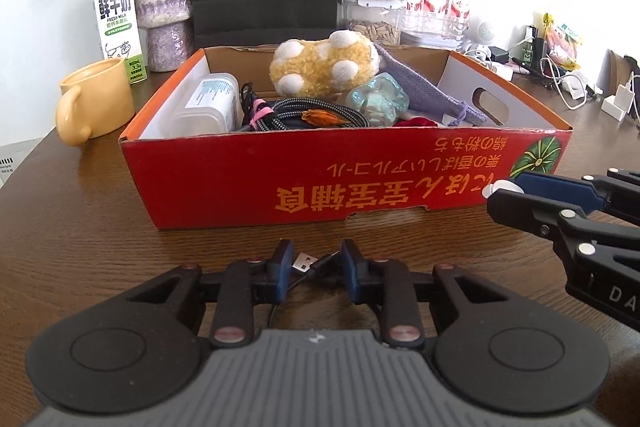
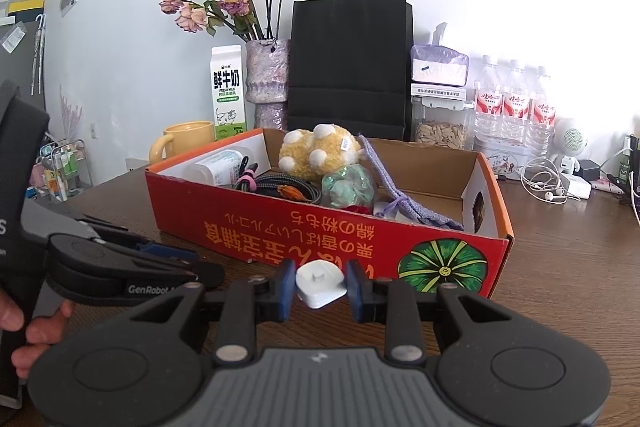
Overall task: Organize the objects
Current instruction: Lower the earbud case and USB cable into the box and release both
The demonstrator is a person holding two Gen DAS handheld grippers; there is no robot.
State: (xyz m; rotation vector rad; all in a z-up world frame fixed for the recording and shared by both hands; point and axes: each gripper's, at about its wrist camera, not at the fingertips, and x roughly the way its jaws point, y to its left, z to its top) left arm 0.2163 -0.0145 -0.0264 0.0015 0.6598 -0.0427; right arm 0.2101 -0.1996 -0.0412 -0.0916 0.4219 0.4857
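Note:
An open red cardboard box (image 1: 280, 179) (image 2: 280, 227) stands on the brown wooden table. In it lie a yellow plush with white spots (image 1: 320, 67) (image 2: 316, 151), a clear plastic container (image 1: 208, 103), braided cables (image 1: 320, 111), a green crinkled lump (image 1: 378, 99) and a purple knit pouch (image 1: 424, 87). Just in front of the box, my left gripper (image 1: 316, 263) (image 2: 200, 265) is shut on a thin black USB cable (image 1: 304, 262), low over the table. My right gripper (image 2: 320, 287) (image 1: 502, 193) holds a white charger plug (image 2: 320, 287) (image 1: 500, 187) near the box's front right corner.
Behind the box stand a yellow mug (image 1: 96, 99), a milk carton (image 1: 116, 19), a vase of dried roses (image 2: 268, 75) and a black paper bag (image 2: 348, 67). Water bottles (image 2: 516, 103), earphones (image 2: 548, 187) and chargers (image 1: 616, 103) crowd the right. A hand (image 2: 36, 331) holds the left gripper.

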